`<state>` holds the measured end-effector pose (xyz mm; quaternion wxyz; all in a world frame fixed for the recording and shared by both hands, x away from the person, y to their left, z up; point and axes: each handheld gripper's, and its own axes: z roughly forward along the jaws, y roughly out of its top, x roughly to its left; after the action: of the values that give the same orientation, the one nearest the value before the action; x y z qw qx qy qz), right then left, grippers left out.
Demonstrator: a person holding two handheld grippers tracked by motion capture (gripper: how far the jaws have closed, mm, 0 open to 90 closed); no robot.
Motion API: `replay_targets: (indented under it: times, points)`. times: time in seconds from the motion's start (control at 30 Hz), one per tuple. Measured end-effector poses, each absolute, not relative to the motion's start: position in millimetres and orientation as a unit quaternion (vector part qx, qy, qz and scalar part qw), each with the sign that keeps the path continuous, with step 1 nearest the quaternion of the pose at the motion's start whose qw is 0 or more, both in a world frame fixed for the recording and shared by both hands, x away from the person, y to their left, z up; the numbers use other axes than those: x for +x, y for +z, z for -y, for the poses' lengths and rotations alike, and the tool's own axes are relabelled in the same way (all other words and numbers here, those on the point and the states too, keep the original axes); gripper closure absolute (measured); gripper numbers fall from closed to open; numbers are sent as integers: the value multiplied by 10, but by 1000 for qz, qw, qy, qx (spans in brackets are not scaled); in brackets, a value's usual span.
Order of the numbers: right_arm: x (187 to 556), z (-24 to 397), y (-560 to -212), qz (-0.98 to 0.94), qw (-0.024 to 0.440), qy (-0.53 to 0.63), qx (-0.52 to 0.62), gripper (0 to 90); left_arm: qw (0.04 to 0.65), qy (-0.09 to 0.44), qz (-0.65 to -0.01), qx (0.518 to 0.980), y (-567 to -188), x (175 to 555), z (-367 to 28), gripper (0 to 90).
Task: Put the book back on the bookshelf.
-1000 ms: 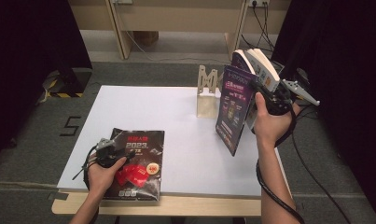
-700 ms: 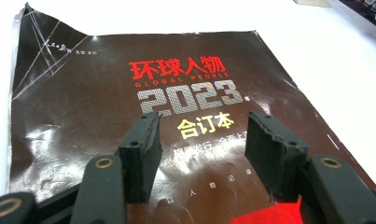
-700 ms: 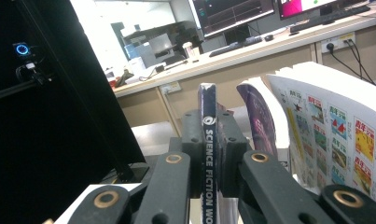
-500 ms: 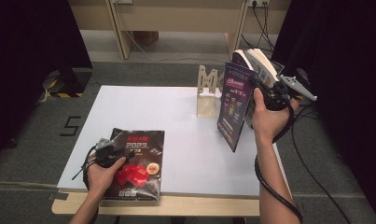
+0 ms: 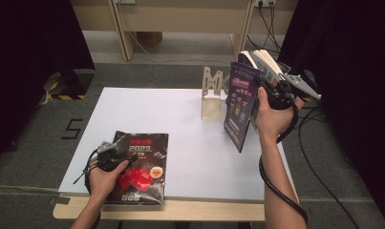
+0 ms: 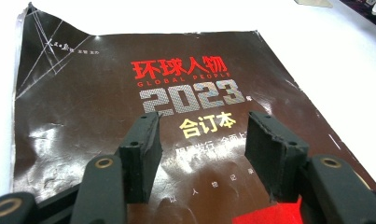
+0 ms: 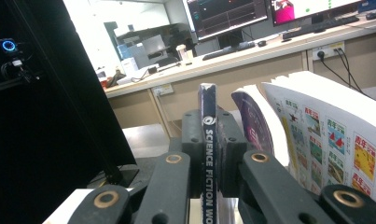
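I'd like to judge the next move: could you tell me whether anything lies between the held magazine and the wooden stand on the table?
Nothing visible does. The purple magazine, clamped by the right gripper, hangs just right of the wooden stand.

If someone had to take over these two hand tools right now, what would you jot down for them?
Right gripper: jaws shut on the spine of a purple magazine, held upright in the air beside the wooden stand at the table's far right; its pages fan open.
Left gripper: jaws open, resting over the dark magazine, which lies flat at the near left edge.
Done: purple magazine lifted.
Left: probably stand it in the wooden stand, then deal with the dark one.
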<state>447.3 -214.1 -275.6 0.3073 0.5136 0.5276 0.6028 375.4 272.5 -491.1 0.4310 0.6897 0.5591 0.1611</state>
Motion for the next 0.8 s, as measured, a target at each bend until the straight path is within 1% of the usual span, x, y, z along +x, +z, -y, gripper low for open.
replay_targets:
  times: [0.6, 0.8]
  points:
    - [4613, 2096, -2709, -525, 320, 594, 518, 849, 430, 162, -560, 690, -4911, 3753, -2734, 445]
    - [4661, 2080, -2677, -522, 331, 594, 515, 849, 431, 162, -561, 688, -4914, 3754, -2745, 446]
